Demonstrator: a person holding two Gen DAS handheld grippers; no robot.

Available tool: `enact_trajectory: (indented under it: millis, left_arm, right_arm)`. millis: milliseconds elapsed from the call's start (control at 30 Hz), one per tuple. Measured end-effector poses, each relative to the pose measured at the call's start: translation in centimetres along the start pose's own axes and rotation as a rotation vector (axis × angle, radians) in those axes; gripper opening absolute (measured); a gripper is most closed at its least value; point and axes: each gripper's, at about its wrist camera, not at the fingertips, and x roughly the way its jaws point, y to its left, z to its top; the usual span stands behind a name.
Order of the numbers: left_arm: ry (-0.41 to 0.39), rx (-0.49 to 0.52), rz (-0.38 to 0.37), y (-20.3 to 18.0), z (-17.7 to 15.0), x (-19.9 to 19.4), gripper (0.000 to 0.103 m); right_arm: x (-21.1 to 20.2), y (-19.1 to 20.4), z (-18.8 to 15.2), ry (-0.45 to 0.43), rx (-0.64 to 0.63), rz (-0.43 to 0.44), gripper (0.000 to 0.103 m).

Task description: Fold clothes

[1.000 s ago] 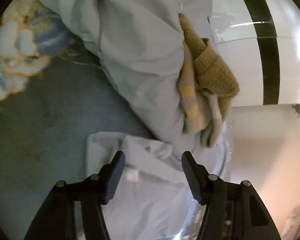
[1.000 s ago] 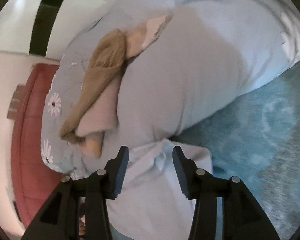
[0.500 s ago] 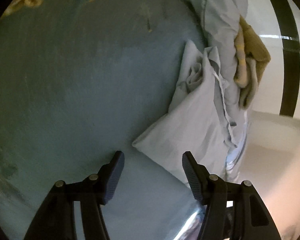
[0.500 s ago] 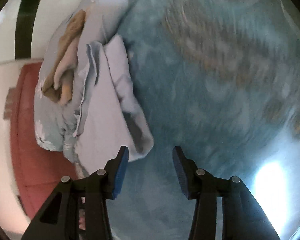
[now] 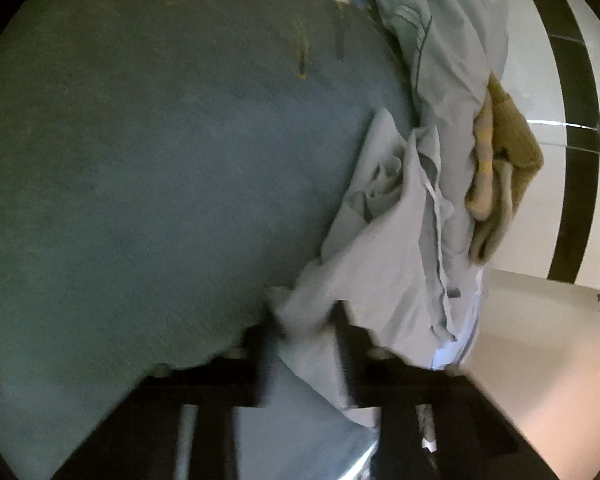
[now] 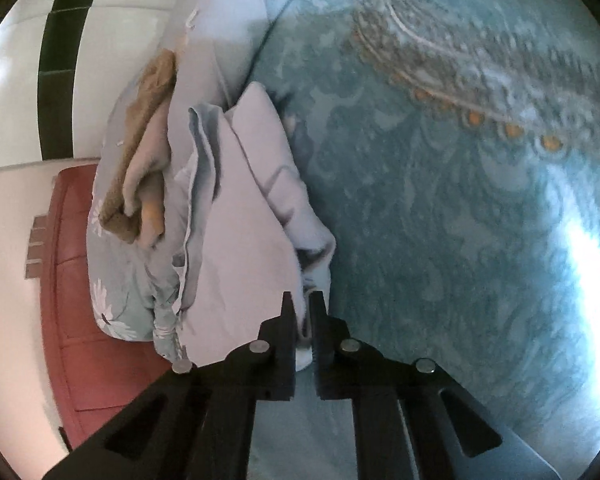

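My left gripper (image 5: 304, 320) is closing on a corner of the pale garment (image 5: 388, 252) lying on the teal bedspread (image 5: 160, 168), my right gripper (image 6: 303, 312) is pinched narrow on another corner, and a floral duvet (image 6: 116, 312) with a tan sweater (image 5: 512, 148) crowds behind.

- A bed spread with a teal patterned bedspread (image 5: 160, 168), floral at its far edge, ornate with orange dots in the right wrist view (image 6: 460, 220).
- A pale blue garment (image 5: 392, 264), crumpled, lies on it near the edge.
- Beside that, a pale floral quilt (image 5: 448, 60) heaped up, with a mustard knitted garment (image 5: 508, 152) on top.
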Motion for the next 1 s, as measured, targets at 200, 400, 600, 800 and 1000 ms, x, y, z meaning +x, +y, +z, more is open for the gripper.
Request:
enact_trajectory:
  millis: [200,400,600,800,1000]
  left_arm:
    - [-0.063,0.032,0.032,-1.6,-0.6,-1.8,0.008]
    - [-0.092,0.092,0.019,-0.7,-2.7,-7.1,0.008]
    - [-0.073,0.166,0.072,2.4,-7.1,-9.4,0.008]
    - [-0.025,0.099,0.102,8.4,-10.0,-10.4,0.008]
    - [0.011,0.112,0.064,8.9,-9.3,-9.9,0.008]
  right_arm:
    - [-1.9,2.4,0.2,-0.035,-0.073,-0.020,0.004]
    - [-4.7,3.4,-1.5,-0.031,-0.142,-0.012,0.004]
    - [-7.1,0.2,-5.3,0.036,-0.139,-0.040,0.004]
    - [-7.8,-4.4,-8.2,0.089,-0.070,-0.088,0.004]
    - [-6.6,-5.0,-8.3,0.108,-0.073,-0.112,0.004]
